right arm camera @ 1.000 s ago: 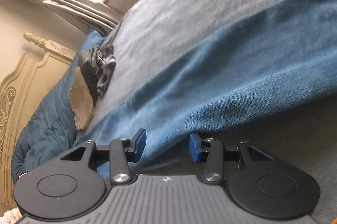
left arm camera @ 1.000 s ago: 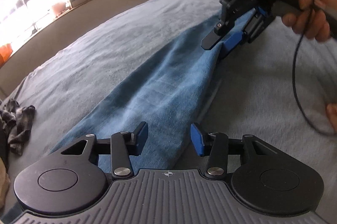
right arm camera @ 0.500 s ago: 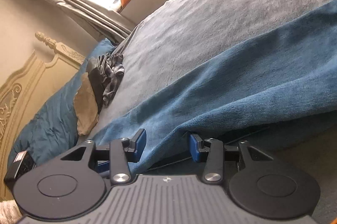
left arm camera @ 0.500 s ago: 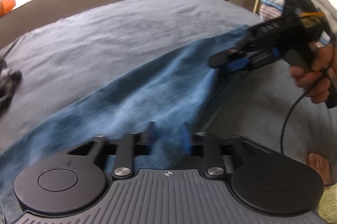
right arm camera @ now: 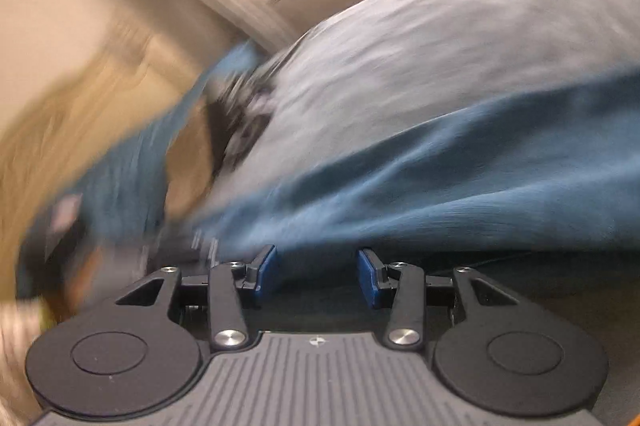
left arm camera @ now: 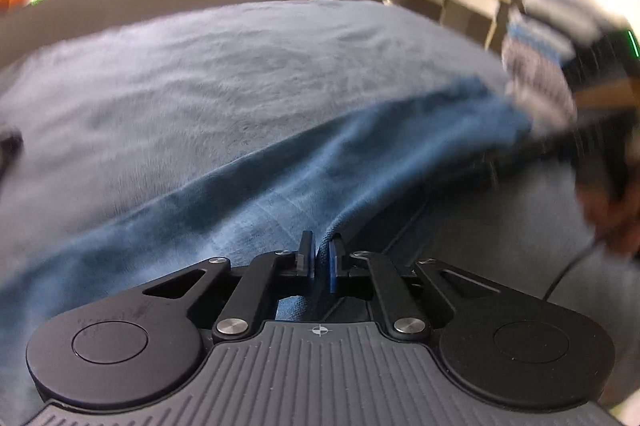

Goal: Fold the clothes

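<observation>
My left gripper (left arm camera: 319, 258) was clamped on a ridge of the blue garment (left arm camera: 248, 201), which lay as a long strip across the grey bed cover (left arm camera: 208, 65), near edge toward me. My right gripper (right arm camera: 316, 276) stood released, pads apart, the cloth's edge just beyond them. To fold well, I judged I should pinch that edge too, then lift both ends evenly

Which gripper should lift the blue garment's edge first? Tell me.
Left. The left gripper is already shut on a fold of the blue garment, while the right gripper stands open at the cloth's edge, gripping nothing.
</observation>
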Demonstrator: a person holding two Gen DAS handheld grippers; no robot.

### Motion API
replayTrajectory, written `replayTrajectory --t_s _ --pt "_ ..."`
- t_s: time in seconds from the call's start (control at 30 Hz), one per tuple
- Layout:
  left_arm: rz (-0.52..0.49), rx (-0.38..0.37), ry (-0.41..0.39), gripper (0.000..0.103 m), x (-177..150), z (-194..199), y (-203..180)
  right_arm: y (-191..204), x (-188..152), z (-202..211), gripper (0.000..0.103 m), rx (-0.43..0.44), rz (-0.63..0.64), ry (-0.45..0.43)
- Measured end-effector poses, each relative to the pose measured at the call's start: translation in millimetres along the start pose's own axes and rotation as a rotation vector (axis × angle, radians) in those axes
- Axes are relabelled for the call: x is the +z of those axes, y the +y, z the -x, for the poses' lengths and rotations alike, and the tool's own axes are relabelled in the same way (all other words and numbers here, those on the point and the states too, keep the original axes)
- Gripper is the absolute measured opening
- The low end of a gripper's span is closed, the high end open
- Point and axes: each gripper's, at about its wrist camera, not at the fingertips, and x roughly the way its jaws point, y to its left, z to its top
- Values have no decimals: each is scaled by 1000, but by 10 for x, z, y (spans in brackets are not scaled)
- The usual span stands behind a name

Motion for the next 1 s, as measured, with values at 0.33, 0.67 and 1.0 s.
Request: replayTrajectory --t_s 0.33,0.67,1.0 --pt "99 -84 12 5 64 -19 138 496 -216 -628 44 -225 433 286" --pt "127 -95 28 5 57 -59 193 945 -232 -629 34 -193 639 203" --pt "104 -97 31 4 1 -84 160 528 -254 -292 30 -346 408 43"
